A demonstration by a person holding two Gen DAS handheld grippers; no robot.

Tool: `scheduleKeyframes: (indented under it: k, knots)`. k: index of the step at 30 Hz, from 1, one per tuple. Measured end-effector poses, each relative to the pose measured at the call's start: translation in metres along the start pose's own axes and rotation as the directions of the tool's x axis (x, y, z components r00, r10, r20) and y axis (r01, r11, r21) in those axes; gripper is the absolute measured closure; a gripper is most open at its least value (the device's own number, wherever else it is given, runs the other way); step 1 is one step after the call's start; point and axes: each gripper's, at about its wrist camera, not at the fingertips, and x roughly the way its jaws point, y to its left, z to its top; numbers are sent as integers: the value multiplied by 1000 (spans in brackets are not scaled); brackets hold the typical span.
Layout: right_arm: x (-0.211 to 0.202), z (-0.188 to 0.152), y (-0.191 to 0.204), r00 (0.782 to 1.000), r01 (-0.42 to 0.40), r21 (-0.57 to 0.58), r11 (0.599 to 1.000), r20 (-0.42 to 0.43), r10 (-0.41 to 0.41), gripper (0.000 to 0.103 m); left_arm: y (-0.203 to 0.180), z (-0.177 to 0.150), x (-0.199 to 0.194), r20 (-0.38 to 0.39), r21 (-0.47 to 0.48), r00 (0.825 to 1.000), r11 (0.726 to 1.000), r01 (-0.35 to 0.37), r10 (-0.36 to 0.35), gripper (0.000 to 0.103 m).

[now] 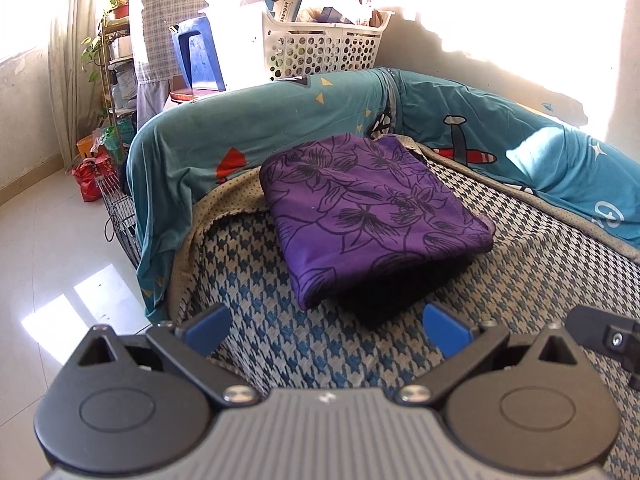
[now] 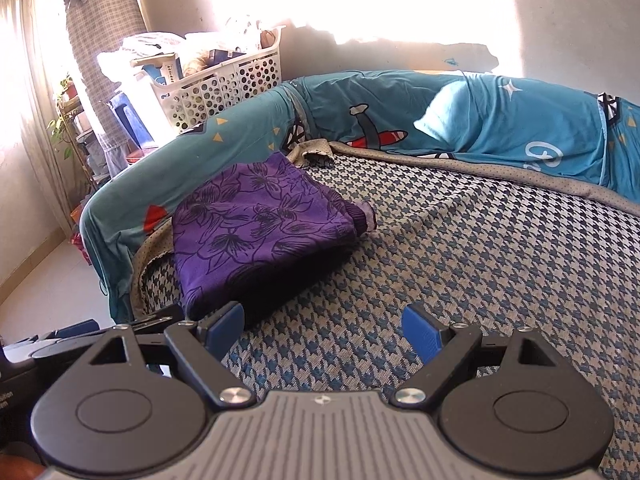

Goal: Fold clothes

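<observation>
A purple garment with a black flower print [image 1: 368,208] lies folded into a thick square on the houndstooth cover [image 1: 304,344], close to the teal padded end. My left gripper [image 1: 326,326] stands open just short of its near edge, nothing between its blue pads. In the right wrist view the same folded purple garment [image 2: 256,228] sits ahead and to the left. My right gripper [image 2: 324,330] is open over bare houndstooth cover [image 2: 460,264], to the right of the garment's near corner and apart from it. The left gripper's black body [image 2: 60,340] shows at that view's left edge.
Teal printed padding [image 1: 256,128] wraps the far end and the right side [image 2: 500,128]. Behind it stand a white perforated basket [image 1: 324,48] full of items and a blue stool [image 1: 196,52]. White tiled floor [image 1: 60,240], a plant shelf [image 1: 116,48] and curtains lie to the left.
</observation>
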Motion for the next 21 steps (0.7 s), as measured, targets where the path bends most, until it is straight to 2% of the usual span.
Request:
scheduleKeyframes:
  k: [8, 21]
  knots:
    - [4, -3, -7, 1000, 7, 21, 1000, -10, -6, 17, -27, -8, 2, 16, 112, 997, 991, -78, 77, 0]
    - [4, -4, -11, 1000, 8, 54, 999, -25, -6, 17, -27, -9, 7, -16, 86, 994, 991, -102, 104, 0]
